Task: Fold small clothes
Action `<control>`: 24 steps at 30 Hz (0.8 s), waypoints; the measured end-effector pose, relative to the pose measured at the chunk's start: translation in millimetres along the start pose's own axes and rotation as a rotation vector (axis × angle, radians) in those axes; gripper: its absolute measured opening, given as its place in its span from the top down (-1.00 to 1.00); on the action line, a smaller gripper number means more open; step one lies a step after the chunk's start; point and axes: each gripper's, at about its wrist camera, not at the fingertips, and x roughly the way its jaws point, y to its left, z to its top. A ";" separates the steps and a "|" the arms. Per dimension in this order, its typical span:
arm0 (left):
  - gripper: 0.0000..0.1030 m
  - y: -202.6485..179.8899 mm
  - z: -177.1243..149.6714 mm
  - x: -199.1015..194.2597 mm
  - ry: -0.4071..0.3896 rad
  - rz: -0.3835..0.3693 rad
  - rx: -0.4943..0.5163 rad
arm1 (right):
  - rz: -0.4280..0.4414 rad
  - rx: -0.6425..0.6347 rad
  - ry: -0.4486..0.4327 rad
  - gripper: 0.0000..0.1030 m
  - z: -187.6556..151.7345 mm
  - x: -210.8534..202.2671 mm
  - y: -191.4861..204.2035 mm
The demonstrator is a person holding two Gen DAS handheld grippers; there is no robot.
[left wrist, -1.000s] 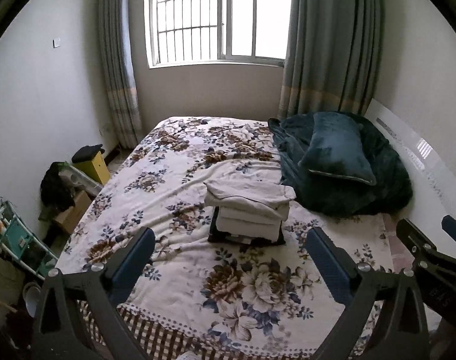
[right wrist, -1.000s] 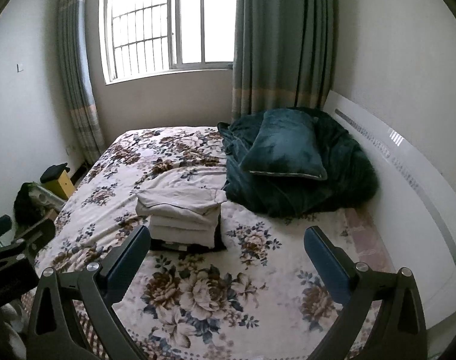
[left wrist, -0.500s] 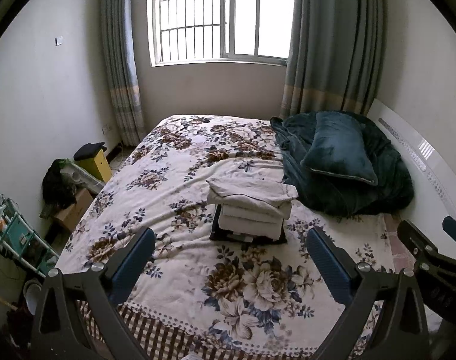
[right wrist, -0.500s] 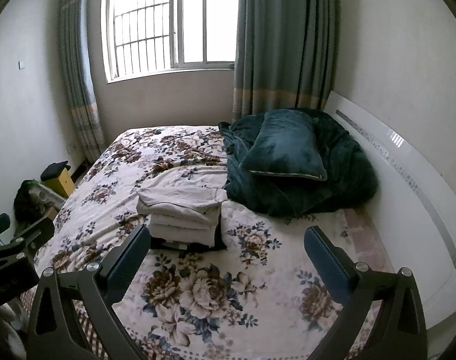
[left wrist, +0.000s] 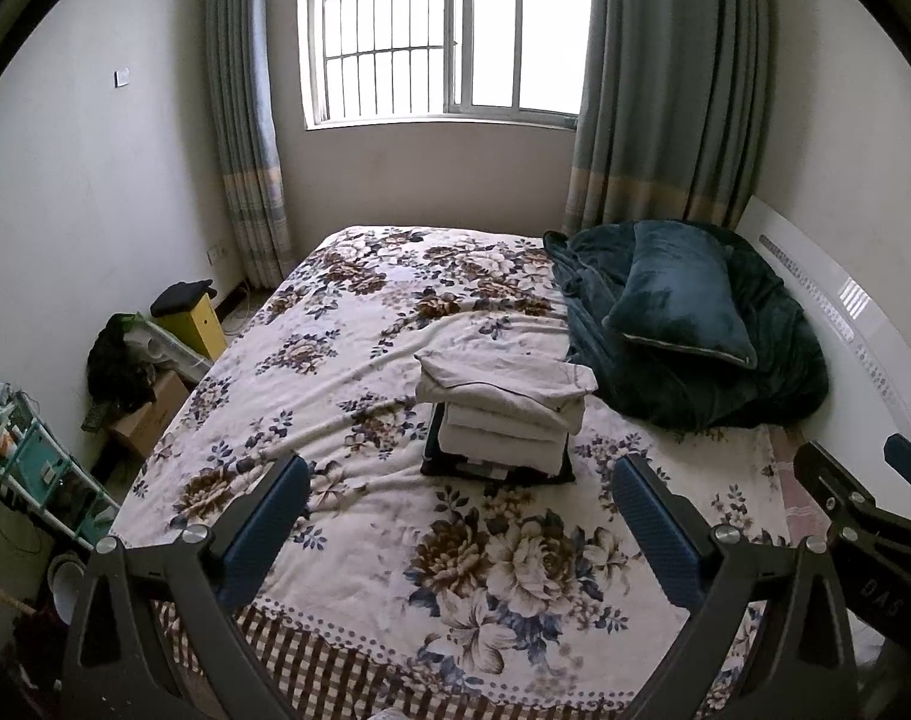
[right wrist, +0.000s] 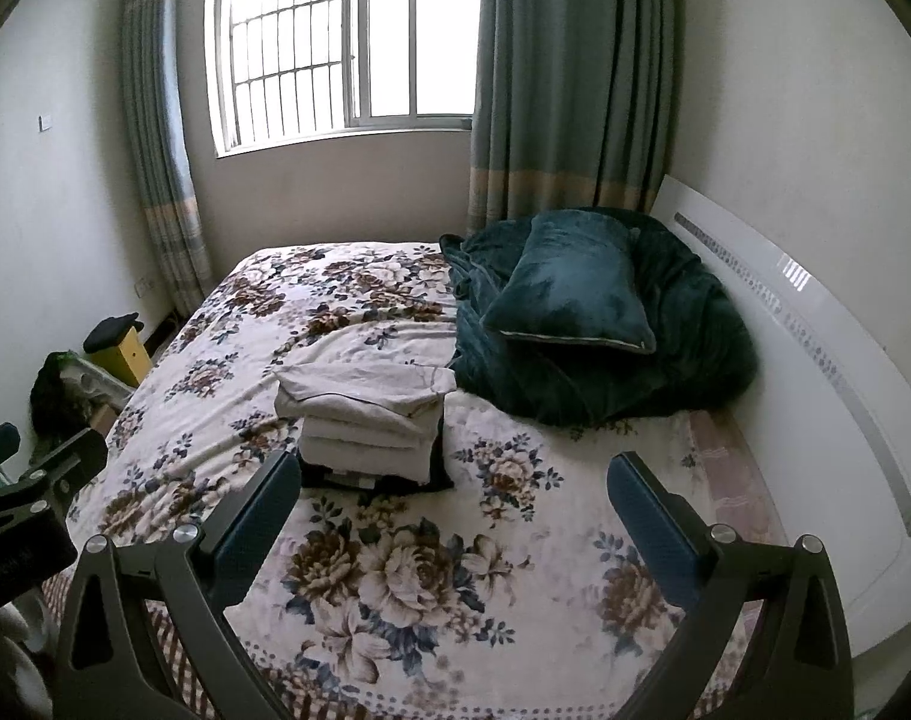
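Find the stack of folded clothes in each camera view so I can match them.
Left wrist: stack of folded clothes sits mid-bed, right of centre.
Right wrist: the stack sits left of centre.
Shared landmark: the dark green pillow, to the stack's right in both.

Both wrist views look down the bed [left wrist: 359, 360] toward the window [right wrist: 347, 42], side by side, sharing the stacked clothes [left wrist: 503, 408]
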 end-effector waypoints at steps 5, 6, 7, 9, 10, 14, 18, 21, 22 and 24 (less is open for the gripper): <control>-1.00 0.0 -0.3 -1.8 -0.008 0.003 0.004 | 0.002 -0.002 0.002 -1.00 -0.2 -1.9 -0.8; -1.00 -0.4 -1.5 -3.0 -0.010 0.005 0.005 | 0.002 -0.003 0.002 -1.00 0.1 -1.2 0.3; -1.00 -0.8 -2.6 -4.3 -0.011 0.004 0.005 | 0.003 -0.004 0.003 -1.00 0.2 -0.5 0.2; -1.00 -1.1 -3.8 -6.0 -0.014 0.006 0.009 | 0.002 -0.002 0.000 -1.00 0.0 -0.6 -0.1; -1.00 -1.6 -3.9 -6.6 -0.014 0.005 0.007 | 0.002 -0.002 0.000 -1.00 0.0 -0.6 0.0; -1.00 -2.1 -4.1 -7.1 -0.015 0.006 0.005 | 0.001 -0.004 0.000 -1.00 -0.5 -0.4 -0.1; -1.00 -3.1 -3.3 -7.4 -0.015 0.007 0.009 | -0.003 -0.005 -0.002 -1.00 -1.1 -1.5 0.8; -1.00 -3.4 -3.2 -7.4 -0.016 0.007 0.008 | -0.003 -0.005 -0.005 -1.00 -1.8 -2.2 0.9; -1.00 -3.8 -3.7 -7.6 -0.015 0.006 0.008 | -0.001 -0.006 -0.003 -1.00 -1.9 -1.9 0.6; -1.00 -3.4 -3.7 -7.8 -0.014 0.007 0.008 | -0.005 -0.005 -0.004 -1.00 -2.1 -1.9 0.7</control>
